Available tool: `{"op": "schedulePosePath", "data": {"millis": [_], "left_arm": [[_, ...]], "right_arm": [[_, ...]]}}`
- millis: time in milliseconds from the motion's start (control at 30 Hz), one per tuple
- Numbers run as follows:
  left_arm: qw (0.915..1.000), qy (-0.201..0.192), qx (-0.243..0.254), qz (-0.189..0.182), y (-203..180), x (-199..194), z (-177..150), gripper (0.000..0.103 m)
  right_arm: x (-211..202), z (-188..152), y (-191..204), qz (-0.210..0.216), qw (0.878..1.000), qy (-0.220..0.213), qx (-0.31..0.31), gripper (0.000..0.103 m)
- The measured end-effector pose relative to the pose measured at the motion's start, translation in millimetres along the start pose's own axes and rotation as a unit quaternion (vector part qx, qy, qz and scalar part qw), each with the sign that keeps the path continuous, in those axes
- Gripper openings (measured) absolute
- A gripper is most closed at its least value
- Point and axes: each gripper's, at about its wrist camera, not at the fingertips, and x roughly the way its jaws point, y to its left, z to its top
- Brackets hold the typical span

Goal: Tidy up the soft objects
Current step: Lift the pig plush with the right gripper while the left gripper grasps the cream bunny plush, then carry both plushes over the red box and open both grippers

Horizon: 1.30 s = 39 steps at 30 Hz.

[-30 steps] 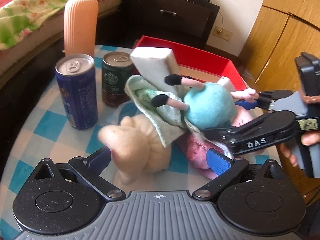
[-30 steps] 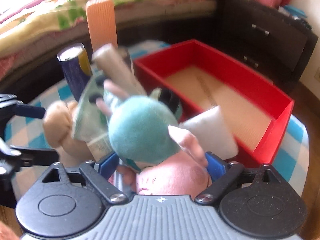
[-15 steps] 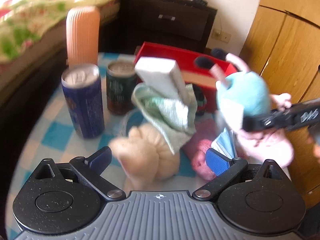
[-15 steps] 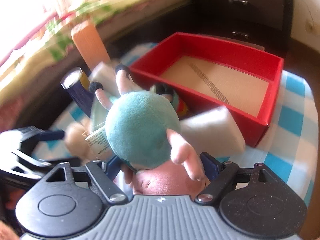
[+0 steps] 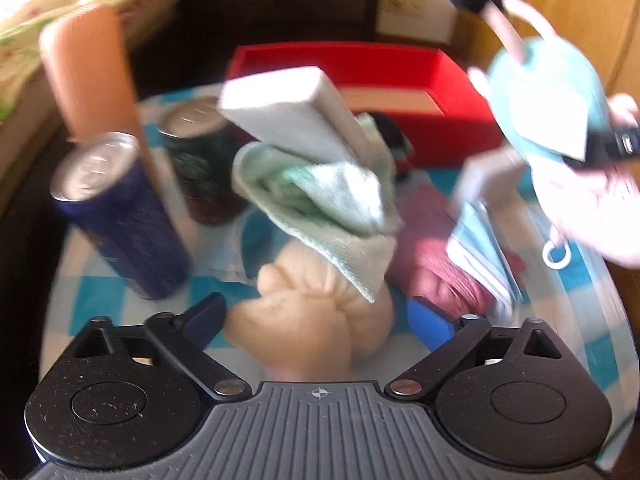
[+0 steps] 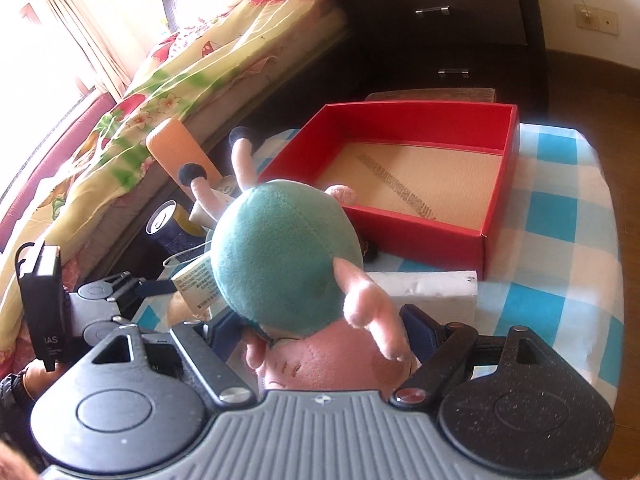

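My right gripper [image 6: 320, 336] is shut on a plush toy [image 6: 284, 256] with a teal body, pink head and black-tipped feet, held in the air before the open red box [image 6: 496, 184]. The toy shows at the upper right of the left wrist view [image 5: 552, 92]. My left gripper [image 5: 316, 320] is open around a beige plush [image 5: 316, 320] on the checked table. A green towel [image 5: 332, 200] with a white foam block [image 5: 292, 116] on it lies above the beige plush. A pink cloth [image 5: 432, 256] lies to its right.
A blue can [image 5: 120, 220], a dark green can [image 5: 204, 160] and a tall orange ribbed bottle [image 5: 88, 72] stand at the left. A second white block [image 6: 428, 292] lies before the box. A bed [image 6: 160, 80] and a dark drawer cabinet [image 6: 444, 28] stand behind the table.
My right gripper has lifted the teal and pink plush off the pile and carried it up and right, toward the red box. My left gripper stays around the beige plush.
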Motion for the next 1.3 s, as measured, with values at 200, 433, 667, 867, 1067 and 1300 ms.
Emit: {"op": "schedulePosePath", "data": {"millis": [200, 433, 667, 867, 1067, 1300], "left_arm": [[0.9983, 0.018, -0.033, -0.045, 6, 12, -3, 0.058], [0.998, 0.035, -0.035, -0.04, -1, 26, -2, 0.059], [0.9983, 0.034, -0.042, -0.022, -9, 15, -8, 0.052], [0.9952, 0.05, -0.079, -0.03, -8, -6, -28, 0.051], [0.9935, 0.041, -0.094, -0.05, -16, -40, -44, 0.051], [0.9941, -0.017, -0.091, -0.056, -31, -81, -23, 0.051]], "right_arm": [[2, 0, 2, 0.012, 1.0, 0.001, 0.009, 0.062], [4, 0, 3, 0.014, 1.0, 0.002, 0.012, 0.062], [6, 1, 5, 0.012, 1.0, 0.004, 0.011, 0.062], [3, -2, 14, 0.006, 1.0, -0.002, 0.003, 0.062], [5, -4, 17, -0.005, 1.0, 0.006, 0.002, 0.062], [3, -3, 27, -0.002, 1.0, -0.003, 0.0, 0.062]]}}
